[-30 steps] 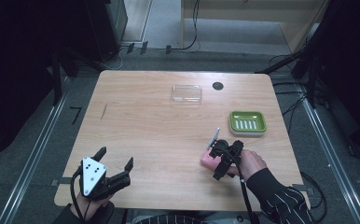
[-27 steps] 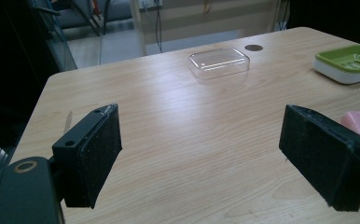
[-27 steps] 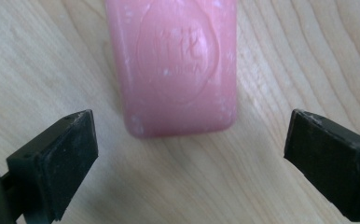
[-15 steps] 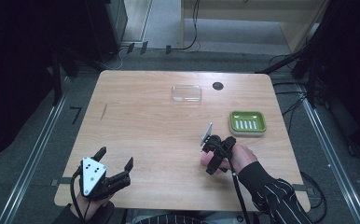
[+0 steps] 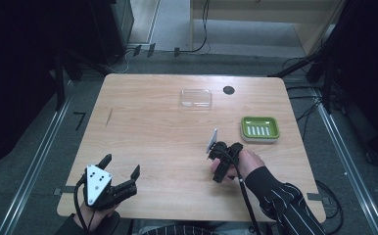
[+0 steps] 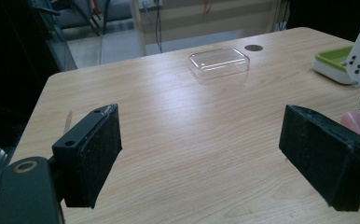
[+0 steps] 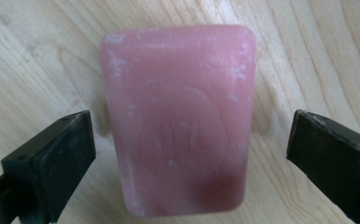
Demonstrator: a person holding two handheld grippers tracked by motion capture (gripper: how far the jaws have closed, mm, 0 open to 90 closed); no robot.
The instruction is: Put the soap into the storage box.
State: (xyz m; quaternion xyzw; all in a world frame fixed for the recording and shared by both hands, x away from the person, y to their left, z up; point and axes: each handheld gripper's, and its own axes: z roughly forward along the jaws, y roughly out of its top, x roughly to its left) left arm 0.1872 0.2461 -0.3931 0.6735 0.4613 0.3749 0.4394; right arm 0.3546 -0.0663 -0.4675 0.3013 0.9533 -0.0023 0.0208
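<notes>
Left gripper (image 5: pixel 121 177) sits at the near-left corner of the light wooden table (image 5: pixel 148 132); jaws wide apart, nothing between them, just bare wood ahead in the left gripper view; it is in the same spot as a second ago, so it has no part in the work for now.

Mid-table, far side: clear shallow rectangular plastic lid (image 5: pixel 196 98) lying flat; small round black grommet (image 5: pixel 229 90) just to its right; both well apart from either gripper.

Right of centre: right gripper (image 5: pixel 215 159) has tipped from a sideways pose to pointing nearly straight down, shifting a little left and lower than a second ago; its jaws have just been opening and now stand as wide as they go. In the right gripper view the pink rectangular soap bar (image 7: pixel 180 121) with an embossed oval stamp lies flat on the wood between the two black jaws; clear gaps on both sides, pads not touching, so nothing is held yet. A second ago the bar showed beside the gripper in the high view; now the gripper covers it there.

Reading: approach is done, jaws straddle the bar's short width, next is likely lower and close; bar is smooth and probably slick, so an even squeeze matters.

Far right: green rectangular slotted soap dish (image 5: pixel 260 129) on a white base, empty, near the right hand (image 5: pixel 246 161); the likely drop-off.
</notes>
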